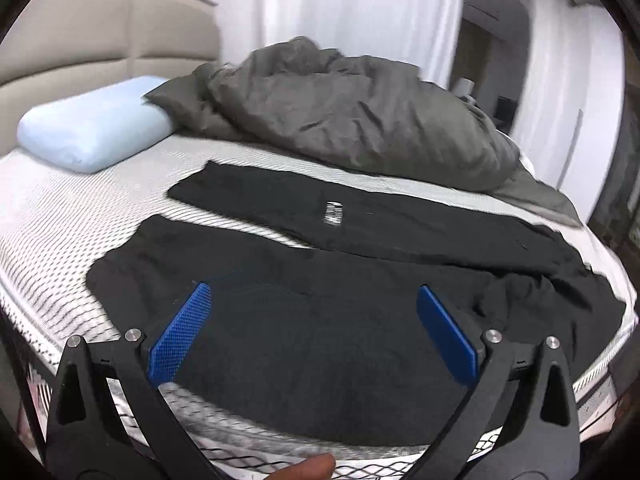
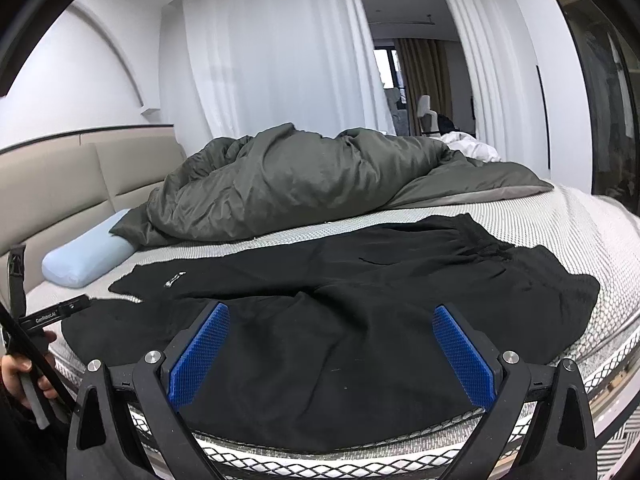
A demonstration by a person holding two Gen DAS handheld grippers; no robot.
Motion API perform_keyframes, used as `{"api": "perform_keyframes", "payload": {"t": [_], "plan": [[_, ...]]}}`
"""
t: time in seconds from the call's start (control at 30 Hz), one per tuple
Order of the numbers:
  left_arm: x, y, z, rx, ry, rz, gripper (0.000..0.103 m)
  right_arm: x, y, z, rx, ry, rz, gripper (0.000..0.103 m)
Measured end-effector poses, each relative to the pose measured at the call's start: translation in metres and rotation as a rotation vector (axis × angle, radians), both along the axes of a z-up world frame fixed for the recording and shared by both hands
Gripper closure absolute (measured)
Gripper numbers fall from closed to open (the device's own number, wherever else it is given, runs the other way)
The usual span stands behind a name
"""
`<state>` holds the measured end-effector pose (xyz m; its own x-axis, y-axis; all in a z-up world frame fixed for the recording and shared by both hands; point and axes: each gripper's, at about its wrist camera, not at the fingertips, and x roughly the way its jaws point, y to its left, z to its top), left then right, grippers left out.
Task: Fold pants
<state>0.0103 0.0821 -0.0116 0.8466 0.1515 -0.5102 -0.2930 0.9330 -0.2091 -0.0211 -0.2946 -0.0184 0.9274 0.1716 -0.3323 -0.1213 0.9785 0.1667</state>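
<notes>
Both grippers hover with jaws spread wide and empty: the left gripper (image 1: pixel 312 334) above the near leg of the black pants (image 1: pixel 360 280), the right gripper (image 2: pixel 332 354) above the same garment nearer its waistband. Those pants lie flat, legs apart, on the white mattress (image 1: pixel 52 216). Beyond them sit a crumpled grey duvet (image 2: pixel 288 176) and a pale blue pillow (image 1: pixel 92 132) by the beige headboard (image 1: pixel 80 40).

The left gripper (image 1: pixel 314 332) has its two blue pads (image 1: pixel 180 334) spread wide apart, with nothing between them. The right gripper (image 2: pixel 330 354) is also wide open, its fingers (image 2: pixel 464 360) gripping nothing. To the left of the right gripper's fingers, a hand (image 2: pixel 20 376) holds a handle.
</notes>
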Motion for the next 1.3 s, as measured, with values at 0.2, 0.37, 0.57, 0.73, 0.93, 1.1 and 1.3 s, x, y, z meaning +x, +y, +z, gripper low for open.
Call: {"api": "perform_keyframes", "payload": {"t": [0.2,0.37,0.57,0.73,0.93,1.1,1.3], "plan": [[-0.023,0.07,-0.01,-0.161,0.027,0.146,0.001,0.002,-0.02,-0.002,0.045,0.036,-0.065,0.0],[-0.04,0.125,-0.038,-0.373,0.051,0.192,0.002,0.006,-0.025,-0.005,0.077,0.061,-0.073,0.0],[-0.046,0.148,-0.063,-0.536,0.054,0.088,0.03,0.008,-0.016,-0.004,0.056,0.063,-0.079,0.0],[-0.045,0.149,-0.076,-0.634,0.054,0.018,0.043,0.012,-0.005,-0.005,0.02,0.066,-0.07,0.0],[-0.034,0.143,-0.091,-0.672,0.13,0.016,0.045,0.012,-0.002,-0.005,0.008,0.065,-0.056,0.0],[-0.016,0.143,-0.089,-0.635,0.12,0.074,0.07,0.015,-0.005,-0.005,0.026,0.075,-0.067,0.0],[0.0,0.152,-0.079,-0.59,0.097,0.143,0.1,0.014,-0.045,-0.002,0.072,0.066,-0.164,0.0]]}}
